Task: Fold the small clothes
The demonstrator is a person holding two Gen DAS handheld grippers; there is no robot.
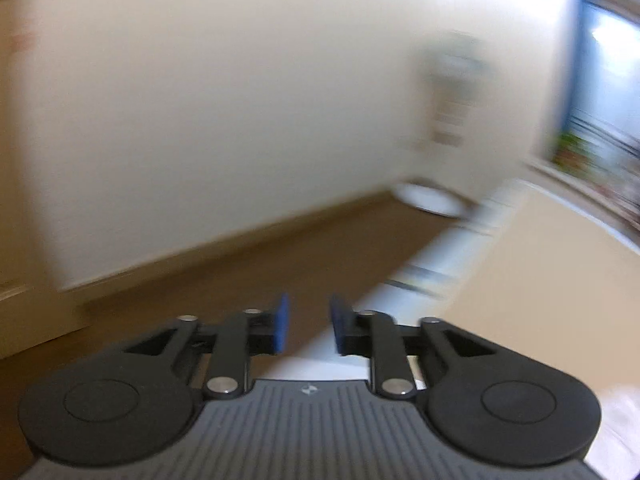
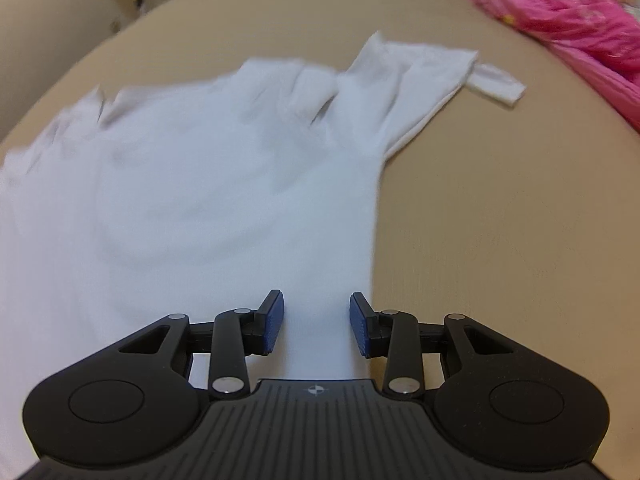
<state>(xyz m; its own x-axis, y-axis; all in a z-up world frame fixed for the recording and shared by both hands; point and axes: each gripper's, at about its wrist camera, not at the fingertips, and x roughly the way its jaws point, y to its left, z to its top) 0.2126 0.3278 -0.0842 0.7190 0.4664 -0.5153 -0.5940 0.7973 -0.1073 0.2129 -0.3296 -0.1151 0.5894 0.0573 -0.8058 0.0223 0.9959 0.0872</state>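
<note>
White shirt [image 2: 208, 184] lies spread on the beige table [image 2: 500, 240], mostly flat, 1 sleeve [image 2: 404, 92] stretched toward the far right, wrinkles bunched near its top; its left part runs out of frame. No fold looks made yet on what shows, so I judge the task near its start: sleeves and body all left to fold. Right tool [image 2: 316, 322] hangs low over the near right edge of the shirt, jaws partly apart, cloth seen in the gap but pads not pinching it, holds nothing. Left tool [image 1: 308, 322] is lifted off, aimed at a wall [image 1: 200, 100] and floor [image 1: 280, 264], view blurred, jaws a little apart, empty. Pink cloth [image 2: 568, 12] sits far right, untouched
</note>
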